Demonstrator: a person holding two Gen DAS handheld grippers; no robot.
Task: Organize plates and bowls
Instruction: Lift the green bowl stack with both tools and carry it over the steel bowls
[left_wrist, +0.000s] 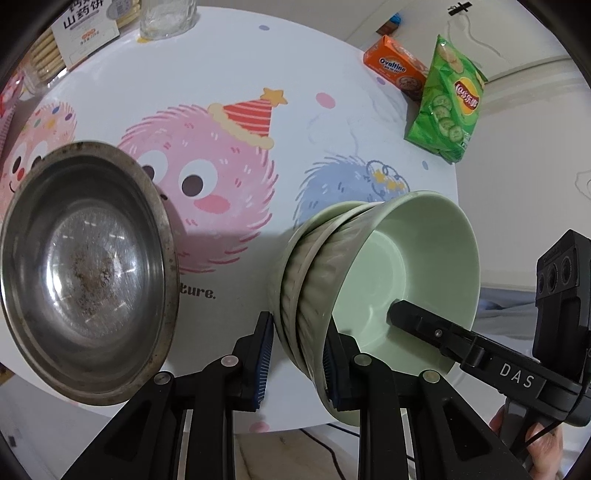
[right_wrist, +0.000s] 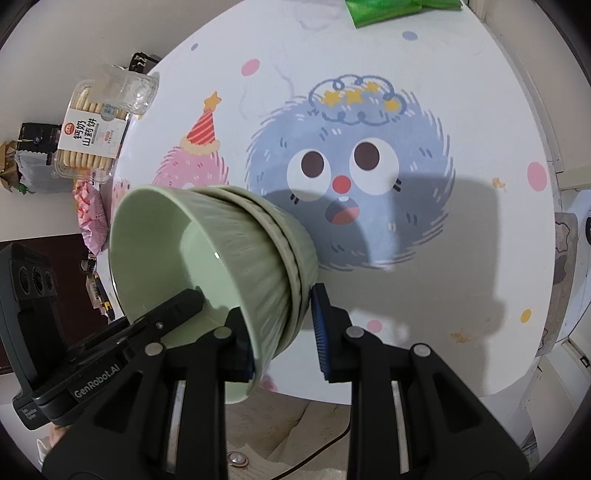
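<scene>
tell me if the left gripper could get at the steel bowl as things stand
Probably not right now. The left gripper is occupied: its fingers clamp the rim of the stacked green bowls, which the right gripper also grips. The steel bowl sits unobstructed just beside it, so once the stack is released it looks reachable.

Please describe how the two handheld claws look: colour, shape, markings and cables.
Both are matte black plastic. The left claw and right claw each have two angular fingers with round silver rivets and ribbed blue pads. One body reads "DAS", the other "GenRobot.AI". Each carries a black block with three round lenses. A thin black cable trails from one handle.
</scene>
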